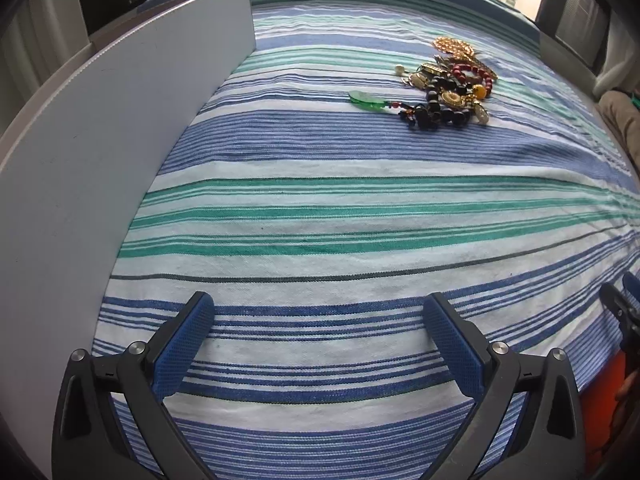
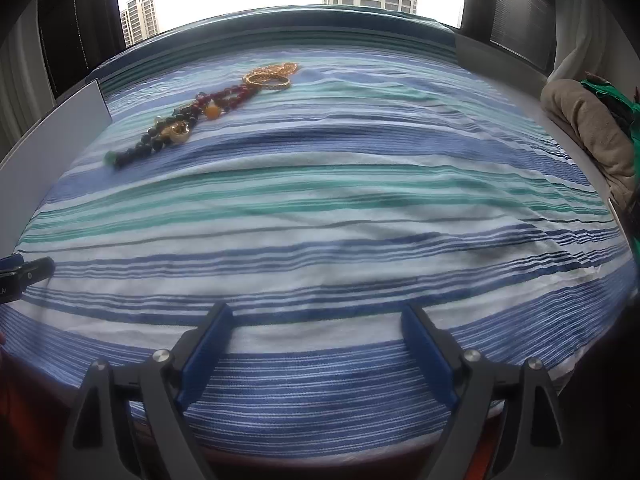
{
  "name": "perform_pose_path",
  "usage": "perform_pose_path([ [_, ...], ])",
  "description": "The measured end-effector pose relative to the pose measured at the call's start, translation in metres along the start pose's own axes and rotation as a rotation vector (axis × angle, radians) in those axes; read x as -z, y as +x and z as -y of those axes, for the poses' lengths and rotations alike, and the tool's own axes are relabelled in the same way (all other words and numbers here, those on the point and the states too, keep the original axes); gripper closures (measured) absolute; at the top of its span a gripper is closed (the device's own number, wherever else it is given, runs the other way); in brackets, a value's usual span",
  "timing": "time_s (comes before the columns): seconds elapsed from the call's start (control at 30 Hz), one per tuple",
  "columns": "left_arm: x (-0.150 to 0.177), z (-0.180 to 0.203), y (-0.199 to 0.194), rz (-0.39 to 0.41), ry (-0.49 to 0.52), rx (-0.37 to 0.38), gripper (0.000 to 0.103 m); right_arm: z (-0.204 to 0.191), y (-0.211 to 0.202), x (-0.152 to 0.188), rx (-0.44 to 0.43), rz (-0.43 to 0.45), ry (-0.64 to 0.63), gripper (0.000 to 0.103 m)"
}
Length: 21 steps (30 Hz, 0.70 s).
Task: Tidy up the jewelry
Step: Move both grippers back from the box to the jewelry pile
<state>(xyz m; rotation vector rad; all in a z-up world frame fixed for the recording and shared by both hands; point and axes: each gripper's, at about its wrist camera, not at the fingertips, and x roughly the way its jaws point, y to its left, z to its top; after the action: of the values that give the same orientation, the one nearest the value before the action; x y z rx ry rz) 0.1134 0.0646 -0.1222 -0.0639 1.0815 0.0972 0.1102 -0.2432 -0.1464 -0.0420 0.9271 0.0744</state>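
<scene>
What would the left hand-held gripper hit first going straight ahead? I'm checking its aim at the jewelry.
Probably bare striped cloth. The open left hand-held gripper points downward, well short of the jewelry.

jewelry pile (image 1: 444,84) on cloth (image 1: 320,208), board (image 1: 100,152) left

Tangled jewelry pile (image 1: 444,84) hides its separate pieces; far items blur.

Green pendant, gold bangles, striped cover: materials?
Green pendant: translucent glossy green, likely jade or glass. Gold bangles: shiny yellow metal, gold or plated, cannot tell which. Striped cover: matte woven fabric, visible weave and soft wrinkles, probably cotton.
</scene>
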Motion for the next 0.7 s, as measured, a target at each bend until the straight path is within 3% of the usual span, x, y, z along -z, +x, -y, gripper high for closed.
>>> perform_pose_path([
  [0.13,-0.005,0.002,-0.001,-0.042,0.023,0.012,0.001,0.0,0.0,0.0,0.0,-0.005,-0.001,0.015],
  [0.37,-0.023,0.014,-0.04,0.044,0.055,0.088,0.001,0.0,0.0,0.0,-0.004,-0.008,-0.006,0.015],
  [0.53,-0.041,0.022,-0.053,0.073,0.087,0.12,0.001,0.002,0.0,-0.005,-0.029,-0.069,-0.031,0.015],
  [0.7,-0.051,0.026,-0.051,0.077,0.105,0.118,0.001,0.008,-0.027,-0.006,-0.093,0.032,-0.02,0.015],
])
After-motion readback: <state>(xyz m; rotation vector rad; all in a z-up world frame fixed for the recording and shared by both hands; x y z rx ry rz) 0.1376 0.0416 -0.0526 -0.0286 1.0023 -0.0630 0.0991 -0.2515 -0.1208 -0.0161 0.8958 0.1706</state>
